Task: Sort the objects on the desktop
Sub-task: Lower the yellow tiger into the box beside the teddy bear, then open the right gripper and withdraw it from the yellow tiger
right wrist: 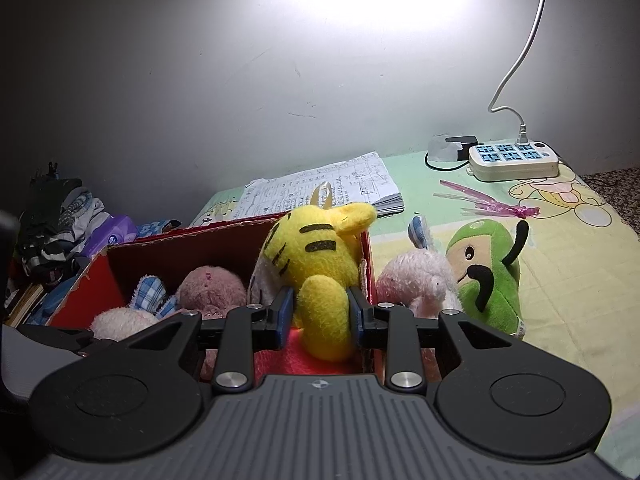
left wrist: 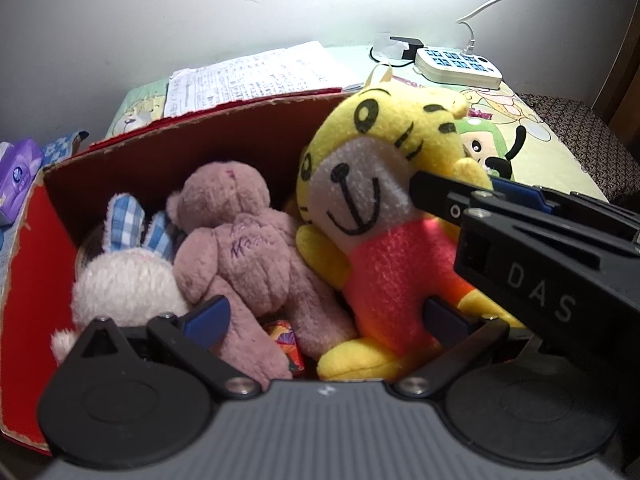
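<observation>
Right wrist view showed the right gripper (right wrist: 320, 314) clamped on the yellow tiger plush (right wrist: 316, 264), its 2 blue pads pressed into the toy's near arm from either side. The tiger sat upright at the right end of the red box (right wrist: 80, 300), its long axis roughly vertical, head above the rim and leaning toward the box's right wall. Left wrist view showed the same tiger from the front, face toward that camera, with the right gripper reaching in from the right at about cheek height.

The left gripper (left wrist: 326, 316) hung low over the box with its jaws spread wide and nothing between them; one pad lay just beside the mauve bear (left wrist: 240, 240), the other near the tiger's red belly. Of the 2 grippers, only the right had a hold, so releasing the tiger looked like its job (a judgement, as the toy seemed already seated).

Counted: 3 plush toys in the box, namely the tiger, the mauve bear, and a white rabbit (left wrist: 124, 276) with blue checked ears. A small colourful wrapper (left wrist: 284, 340) lay on the box floor between bear and tiger.

Outside the box, on the cartoon-printed worktop (right wrist: 560, 280), 2 plush toys waited just beside its right wall: a pink plush (right wrist: 416, 284) and a green plush (right wrist: 488, 276). Both lay to the right of the right gripper, nearer to it than to the left. 1 stack of papers (right wrist: 320, 188), 1 power strip (right wrist: 512, 160) and 1 pink ribbon scrap (right wrist: 492, 204) lay farther back.
</observation>
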Demonstrator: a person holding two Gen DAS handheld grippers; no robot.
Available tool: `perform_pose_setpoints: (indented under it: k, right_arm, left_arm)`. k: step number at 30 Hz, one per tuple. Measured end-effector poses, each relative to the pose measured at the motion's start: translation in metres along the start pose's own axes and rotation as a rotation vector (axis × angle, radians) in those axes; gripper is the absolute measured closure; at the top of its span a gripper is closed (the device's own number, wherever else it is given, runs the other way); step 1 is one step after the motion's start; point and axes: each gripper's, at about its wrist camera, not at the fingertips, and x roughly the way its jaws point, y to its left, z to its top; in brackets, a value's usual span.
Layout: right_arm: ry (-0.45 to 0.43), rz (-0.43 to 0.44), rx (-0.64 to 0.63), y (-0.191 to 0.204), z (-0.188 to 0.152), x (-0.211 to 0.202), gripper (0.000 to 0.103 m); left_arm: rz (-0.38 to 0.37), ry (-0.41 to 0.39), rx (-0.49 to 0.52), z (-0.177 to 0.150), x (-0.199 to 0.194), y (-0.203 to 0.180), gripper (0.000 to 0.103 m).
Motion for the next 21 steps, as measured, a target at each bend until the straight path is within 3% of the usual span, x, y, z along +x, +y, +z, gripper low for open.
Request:
perform_pose_setpoints:
  k: [10,15,21]
  right_arm:
    - [0.000,0.033,-0.001,-0.0034,-0.0002,-0.0013,0.070]
    - [0.030,0.096,-0.029,-0.0015,0.0032,0.0003,0.051]
    - [0.059,0.146,-0.039,-0.0061,0.0065,0.0000,0.050]
  left_arm:
    - [0.021,0.007,-0.018,-0.0005,0.0010,-0.0040,0.000]
    - [0.033,0.012,-0.045,-0.0028,0.0007,-0.0037,0.000]
    - [0.056,0.025,-0.114,-0.0064,-0.0022,-0.0035,0.000]
